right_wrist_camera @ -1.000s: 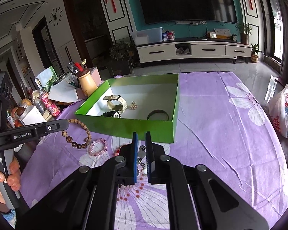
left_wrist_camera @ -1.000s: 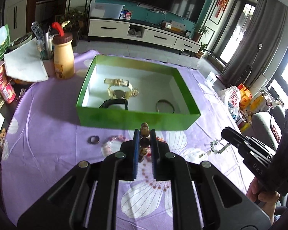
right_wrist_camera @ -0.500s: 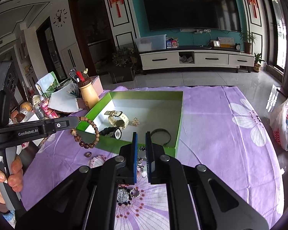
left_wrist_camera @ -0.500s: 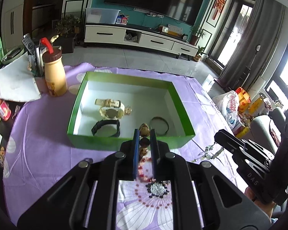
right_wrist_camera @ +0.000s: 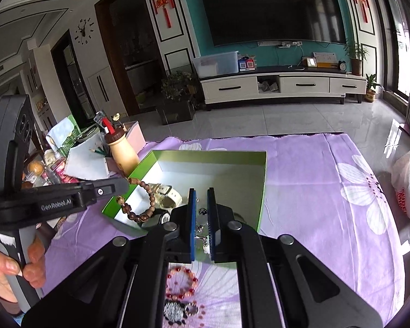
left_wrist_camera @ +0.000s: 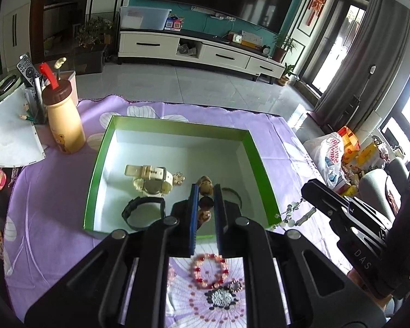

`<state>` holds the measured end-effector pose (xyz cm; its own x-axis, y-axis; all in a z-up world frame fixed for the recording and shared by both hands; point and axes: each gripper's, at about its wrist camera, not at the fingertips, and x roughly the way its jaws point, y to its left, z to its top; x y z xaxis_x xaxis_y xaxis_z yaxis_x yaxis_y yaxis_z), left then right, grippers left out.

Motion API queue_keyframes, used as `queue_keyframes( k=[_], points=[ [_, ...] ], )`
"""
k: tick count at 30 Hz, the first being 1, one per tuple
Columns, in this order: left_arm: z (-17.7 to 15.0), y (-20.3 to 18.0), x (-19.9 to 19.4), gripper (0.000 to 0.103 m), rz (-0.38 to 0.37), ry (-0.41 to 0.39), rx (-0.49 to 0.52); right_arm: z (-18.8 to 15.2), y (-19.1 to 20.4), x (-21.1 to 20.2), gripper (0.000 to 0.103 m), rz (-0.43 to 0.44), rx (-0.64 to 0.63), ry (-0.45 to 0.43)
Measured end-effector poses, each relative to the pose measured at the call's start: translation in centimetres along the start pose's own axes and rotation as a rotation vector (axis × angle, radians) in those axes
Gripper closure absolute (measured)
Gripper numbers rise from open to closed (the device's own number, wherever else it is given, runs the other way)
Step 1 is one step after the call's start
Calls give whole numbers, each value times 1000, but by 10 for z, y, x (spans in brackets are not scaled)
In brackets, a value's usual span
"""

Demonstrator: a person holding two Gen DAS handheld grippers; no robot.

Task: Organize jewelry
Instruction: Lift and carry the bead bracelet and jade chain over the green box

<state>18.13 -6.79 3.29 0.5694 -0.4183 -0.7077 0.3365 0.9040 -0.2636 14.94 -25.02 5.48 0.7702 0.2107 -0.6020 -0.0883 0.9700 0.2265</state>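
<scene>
At frame centre, the left gripper [left_wrist_camera: 205, 197], clamping the bead bracelet [left_wrist_camera: 205, 187], and the right gripper [right_wrist_camera: 201, 213], clamping the chain [right_wrist_camera: 202, 228], now overhang the box [left_wrist_camera: 257, 161]; earlier both were short of it.

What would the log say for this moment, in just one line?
left claw: shut on wooden bead bracelet | right claw: shut on silver chain | both over green box | red bracelet: on cloth
</scene>
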Motion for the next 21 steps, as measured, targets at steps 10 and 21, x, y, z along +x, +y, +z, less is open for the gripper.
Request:
queue_keyframes(
  k=[10, 21],
  points=[
    [13, -2, 41, 92, 25, 40, 14, 14, -6, 40, 96, -29, -4, 34],
    [13, -11, 86, 92, 60, 101, 48, 12, -26, 76, 96, -60, 23, 79]
  ],
)
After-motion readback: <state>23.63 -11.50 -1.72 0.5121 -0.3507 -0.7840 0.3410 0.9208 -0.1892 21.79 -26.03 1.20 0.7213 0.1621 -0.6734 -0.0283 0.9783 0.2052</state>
